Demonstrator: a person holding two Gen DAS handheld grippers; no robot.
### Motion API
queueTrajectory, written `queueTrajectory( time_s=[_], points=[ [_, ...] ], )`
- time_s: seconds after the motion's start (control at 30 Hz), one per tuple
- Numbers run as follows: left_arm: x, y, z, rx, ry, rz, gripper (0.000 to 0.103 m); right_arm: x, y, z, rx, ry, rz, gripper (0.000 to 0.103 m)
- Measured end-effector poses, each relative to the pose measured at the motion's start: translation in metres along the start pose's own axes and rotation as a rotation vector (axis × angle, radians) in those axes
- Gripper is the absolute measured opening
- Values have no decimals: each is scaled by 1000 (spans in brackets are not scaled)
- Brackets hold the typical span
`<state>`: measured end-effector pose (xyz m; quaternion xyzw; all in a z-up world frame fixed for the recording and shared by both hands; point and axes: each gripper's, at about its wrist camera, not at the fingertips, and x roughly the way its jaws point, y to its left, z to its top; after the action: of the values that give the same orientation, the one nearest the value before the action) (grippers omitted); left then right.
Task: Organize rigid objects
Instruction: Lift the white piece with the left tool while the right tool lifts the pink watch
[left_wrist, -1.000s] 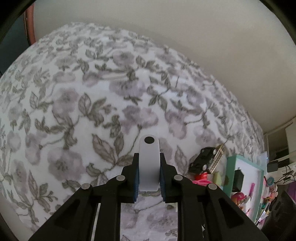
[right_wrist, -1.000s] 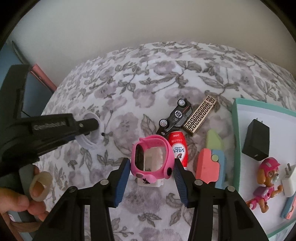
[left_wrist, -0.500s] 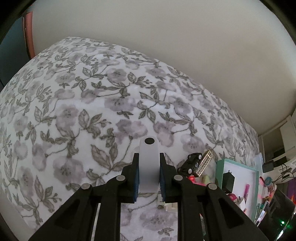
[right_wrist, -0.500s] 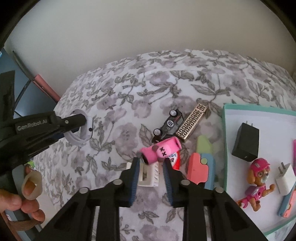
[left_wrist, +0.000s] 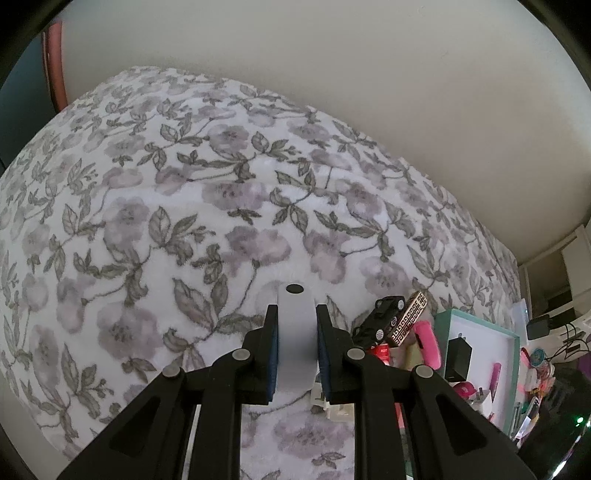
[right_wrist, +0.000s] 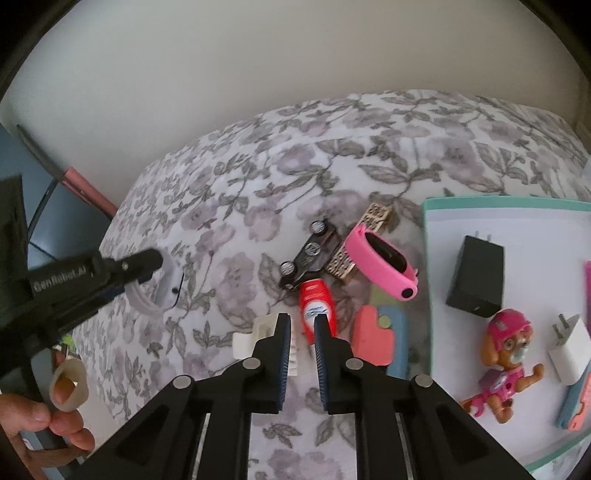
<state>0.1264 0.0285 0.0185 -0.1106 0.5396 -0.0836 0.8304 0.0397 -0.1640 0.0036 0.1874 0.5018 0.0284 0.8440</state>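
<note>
The pink watch lies loose on the floral bedspread, tilted across a gold patterned bar and touching nothing of the grippers; in the left wrist view it shows as a pink blur beside the same bar. Just left of it a black toy car lies on its side with its wheels showing, and a red tube points down from the car toward the right hand-held gripper. That gripper's blue-padded jaws are clenched nearly together with nothing between them; a white ribbed clip lies on the bedspread just left of and partly behind its left finger. To the right of the tube sits a coral and blue block, near the edge of a teal-rimmed tray. On the tray's white floor rest a black charger, a pink pup figure and a white plug, each apart from the others. The left hand-held gripper is clamped on a white band that stands up between its pads, a dark dot near its tip; from the right wrist view the same gripper reaches in from the left with the white band curling beyond its tip. At the lower left a person's hand shows, a cream ring on one finger. A plain pale wall rises behind the bed.
</note>
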Motion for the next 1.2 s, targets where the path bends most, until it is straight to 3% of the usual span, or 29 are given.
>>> queueTrajectory(
  time_s=[0.33, 0.4, 0.47, 0.53, 1.2],
  points=[
    [28, -7, -7, 2, 68, -22, 19, -12, -19, 16, -8, -48, -79, 15],
    [32, -10, -7, 2, 76, -26, 19, -13, -25, 21, 0, -52, -85, 19],
    [36, -13, -6, -1, 83, -28, 19, -12, -31, 25, 9, -52, -88, 32],
    [39, -16, -5, 1, 89, -32, 19, -10, -34, 28, 8, -49, -95, 36],
    [60, -21, -1, 18, 119, -19, 19, 47, -28, 39, -47, 33, -122, 36]
  ],
)
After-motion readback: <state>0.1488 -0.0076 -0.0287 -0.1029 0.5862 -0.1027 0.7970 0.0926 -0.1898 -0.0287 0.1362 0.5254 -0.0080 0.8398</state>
